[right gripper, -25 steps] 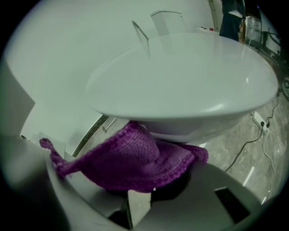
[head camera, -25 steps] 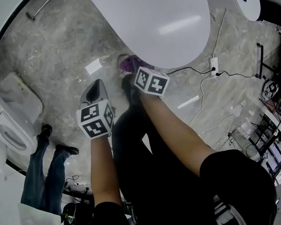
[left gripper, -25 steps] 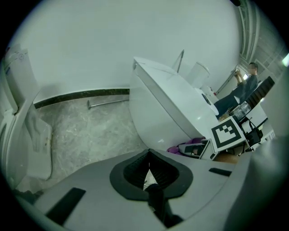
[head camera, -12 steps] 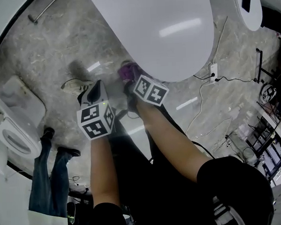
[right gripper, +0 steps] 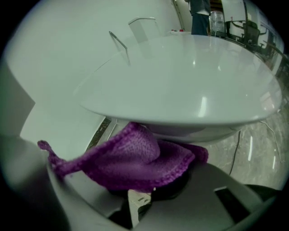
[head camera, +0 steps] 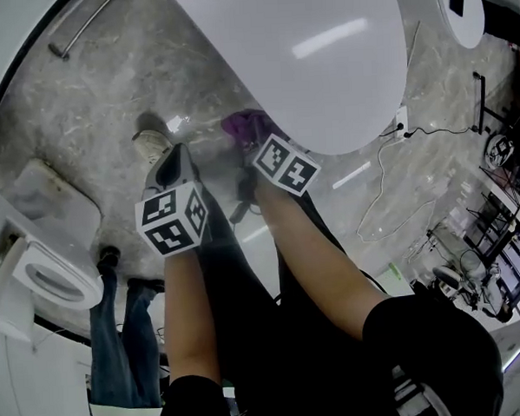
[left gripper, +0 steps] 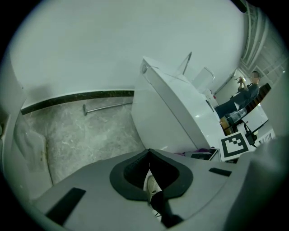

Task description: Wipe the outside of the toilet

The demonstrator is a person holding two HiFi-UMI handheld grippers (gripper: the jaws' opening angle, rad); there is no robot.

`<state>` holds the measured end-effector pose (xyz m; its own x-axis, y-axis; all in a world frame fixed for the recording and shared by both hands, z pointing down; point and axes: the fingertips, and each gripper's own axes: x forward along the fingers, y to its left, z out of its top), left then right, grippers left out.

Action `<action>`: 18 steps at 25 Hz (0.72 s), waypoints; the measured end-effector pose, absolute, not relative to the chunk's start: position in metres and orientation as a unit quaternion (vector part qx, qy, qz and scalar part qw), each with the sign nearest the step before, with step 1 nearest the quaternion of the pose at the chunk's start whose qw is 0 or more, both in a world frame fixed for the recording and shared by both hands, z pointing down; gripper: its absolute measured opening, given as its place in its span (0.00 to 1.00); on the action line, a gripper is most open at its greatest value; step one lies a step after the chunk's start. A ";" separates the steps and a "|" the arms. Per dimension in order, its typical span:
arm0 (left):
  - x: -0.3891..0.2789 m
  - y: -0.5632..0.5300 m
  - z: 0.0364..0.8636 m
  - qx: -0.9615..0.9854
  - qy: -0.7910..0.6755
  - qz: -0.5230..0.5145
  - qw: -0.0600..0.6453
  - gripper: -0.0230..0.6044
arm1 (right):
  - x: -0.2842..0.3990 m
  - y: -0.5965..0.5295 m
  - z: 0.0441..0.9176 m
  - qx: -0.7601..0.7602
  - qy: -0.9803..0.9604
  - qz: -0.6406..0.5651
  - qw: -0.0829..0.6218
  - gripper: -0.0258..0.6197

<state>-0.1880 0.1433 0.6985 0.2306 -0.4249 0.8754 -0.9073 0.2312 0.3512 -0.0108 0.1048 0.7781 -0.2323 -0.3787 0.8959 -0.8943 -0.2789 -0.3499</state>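
The white toilet (head camera: 304, 53) fills the top of the head view, its lid down. My right gripper (head camera: 258, 140) is shut on a purple knitted cloth (head camera: 245, 123) and holds it against the bowl just under the front rim. In the right gripper view the cloth (right gripper: 131, 158) drapes over the jaws of the right gripper (right gripper: 151, 182), beneath the overhanging seat (right gripper: 189, 81). My left gripper (head camera: 177, 157) hangs to the left over the floor, shut and holding nothing. In the left gripper view that gripper (left gripper: 149, 159) points toward the toilet's side (left gripper: 171, 113).
A second toilet (head camera: 46, 275) stands at the left, with a person in jeans (head camera: 123, 340) beside it. A metal rod (head camera: 81, 25) lies on the marble floor by the wall. A power strip with cables (head camera: 401, 121) lies to the right. A shoe (head camera: 152, 143) is near the left gripper.
My right gripper and the purple cloth have slid a little to the right along the bowl's front. The left gripper has barely moved. The head view has shifted slightly.
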 end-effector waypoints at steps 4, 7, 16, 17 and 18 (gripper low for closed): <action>-0.218 0.132 0.702 0.601 -0.552 0.249 0.522 0.05 | -0.047 0.080 0.770 0.582 -0.576 0.530 0.221 0.14; -0.244 0.123 0.703 0.612 -0.538 0.260 0.517 0.05 | -0.065 0.062 0.769 0.607 -0.554 0.534 0.199 0.14; -0.324 0.090 0.696 0.639 -0.517 0.275 0.499 0.05 | -0.108 0.021 0.770 0.655 -0.516 0.527 0.166 0.14; -0.331 0.088 0.696 0.641 -0.515 0.276 0.497 0.05 | -0.111 0.018 0.771 0.658 -0.515 0.523 0.167 0.14; -0.337 0.086 0.697 0.643 -0.512 0.279 0.496 0.05 | -0.115 0.014 0.770 0.661 -0.515 0.520 0.168 0.14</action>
